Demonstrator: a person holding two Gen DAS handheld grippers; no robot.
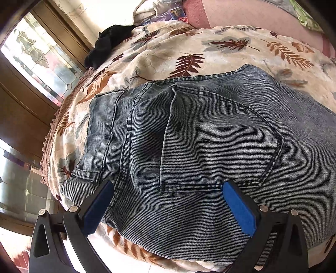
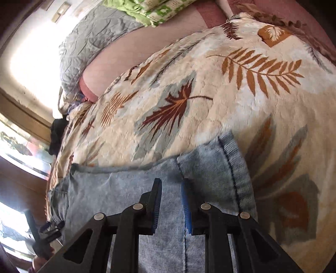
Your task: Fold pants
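Note:
The blue denim pants [image 1: 210,136] lie on a leaf-print blanket [image 1: 210,46], back pocket [image 1: 220,136] and waistband facing up. My left gripper [image 1: 168,187] is open and empty, its blue pads [image 1: 237,203] spread wide just above the denim below the pocket. In the right wrist view, my right gripper [image 2: 172,184] is nearly closed on a fold of the pants' leg [image 2: 168,210], and the lighter inside of the fabric shows. The hem end [image 2: 233,168] sticks out past the fingers over the blanket [image 2: 210,94].
A black garment [image 1: 107,44] lies at the blanket's far edge. Pink bedding [image 1: 241,14], a grey quilt [image 2: 90,42] and a green pillow [image 2: 147,10] lie beyond the blanket. A wooden door with glass panes [image 1: 31,63] stands at the left. The left gripper shows at the lower left [image 2: 46,237].

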